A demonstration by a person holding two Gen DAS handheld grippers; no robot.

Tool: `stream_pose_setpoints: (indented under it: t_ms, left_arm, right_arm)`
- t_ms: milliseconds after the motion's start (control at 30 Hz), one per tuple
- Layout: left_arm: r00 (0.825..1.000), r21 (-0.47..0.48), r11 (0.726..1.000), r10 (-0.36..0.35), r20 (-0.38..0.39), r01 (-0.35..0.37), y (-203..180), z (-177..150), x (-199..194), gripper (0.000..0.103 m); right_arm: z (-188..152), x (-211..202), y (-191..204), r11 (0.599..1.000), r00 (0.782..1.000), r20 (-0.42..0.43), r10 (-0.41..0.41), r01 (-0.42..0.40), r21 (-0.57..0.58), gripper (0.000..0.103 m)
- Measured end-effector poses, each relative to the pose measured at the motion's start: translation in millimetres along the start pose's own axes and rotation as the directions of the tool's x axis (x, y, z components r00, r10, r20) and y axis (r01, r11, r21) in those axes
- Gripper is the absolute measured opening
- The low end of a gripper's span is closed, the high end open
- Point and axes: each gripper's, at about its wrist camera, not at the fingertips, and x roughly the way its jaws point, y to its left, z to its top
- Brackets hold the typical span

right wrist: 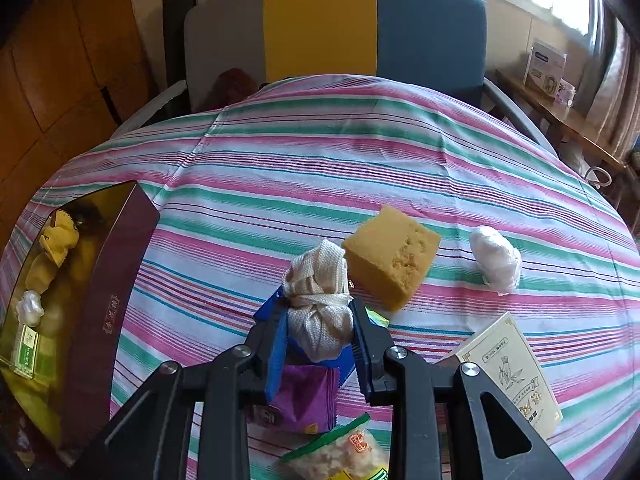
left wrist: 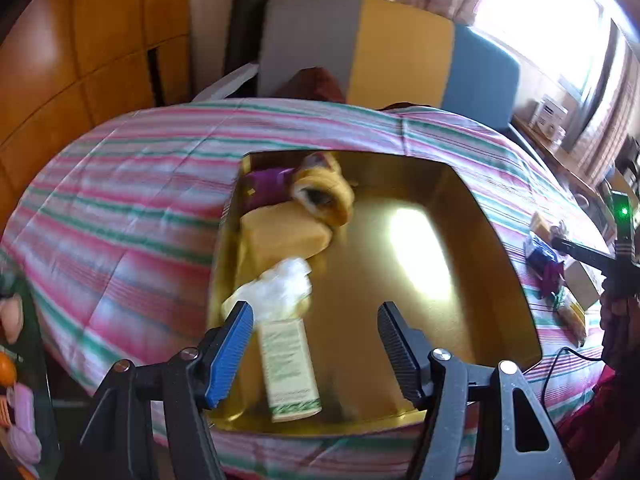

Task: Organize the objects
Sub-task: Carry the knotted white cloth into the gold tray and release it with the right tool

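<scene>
Right gripper (right wrist: 320,340) is clamped on a knotted bundle of cream woven cloth (right wrist: 320,304), just in front of a porous yellow sponge block (right wrist: 390,258) on the striped tablecloth (right wrist: 360,152). Left gripper (left wrist: 316,356) hangs empty, jaws wide, over the glossy gold-lined box (left wrist: 460,248).

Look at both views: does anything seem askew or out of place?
Yes. The small green-and-cream carton lies tipped on its side in the gold-lined box, slanted against its edges. A yellow sponge block and a white wrapped bundle lie loose on the striped cloth.
</scene>
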Motion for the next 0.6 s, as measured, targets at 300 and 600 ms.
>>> stream_pose_setpoints:
  t_ms: [300, 600]
  left_arm:
    - [0.998, -0.023, 0.998, 0.061, 0.020, -0.060, 9, -4, -7, 0.066]
    - [0.996, 0.022, 0.996, 0.083, 0.038, -0.083, -3, -2, -12, 0.066]
  right_arm:
    - [-2, 3, 0, 1.000, 1.000, -0.015, -0.018, 0.018, -0.005, 0.030]
    - [-2, 4, 2, 1.000, 1.000, -0.020, -0.020, 0.020, -0.012, 0.030]
